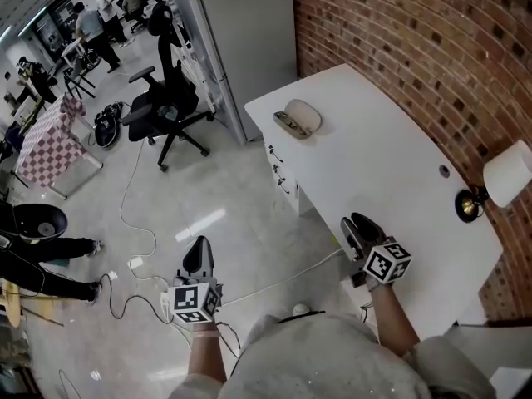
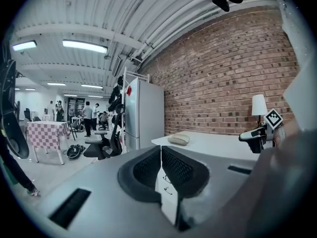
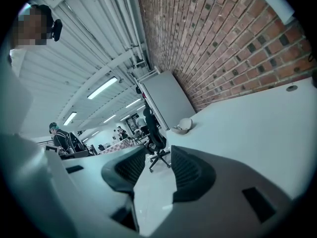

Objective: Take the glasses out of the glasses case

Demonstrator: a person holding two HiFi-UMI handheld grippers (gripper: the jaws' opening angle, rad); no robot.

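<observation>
- Right now my left claw (image 1: 198,254) hangs out over the floor, off the bench's (image 1: 374,165) near edge. Its jaws are drawn together with nothing between them.
- My right claw (image 1: 359,229) sits over the near end of the bench with its jaws spread wide. Only bare bench top and floor show in the gap.
- The glasses case (image 1: 298,117) lies open at the far end of the bench, near that corner and well apart from both claws.
- Something dark lies in its lower half, too small to make out.
- A lamp (image 1: 505,175) stands by the brick wall (image 1: 416,40) to my right.
</observation>
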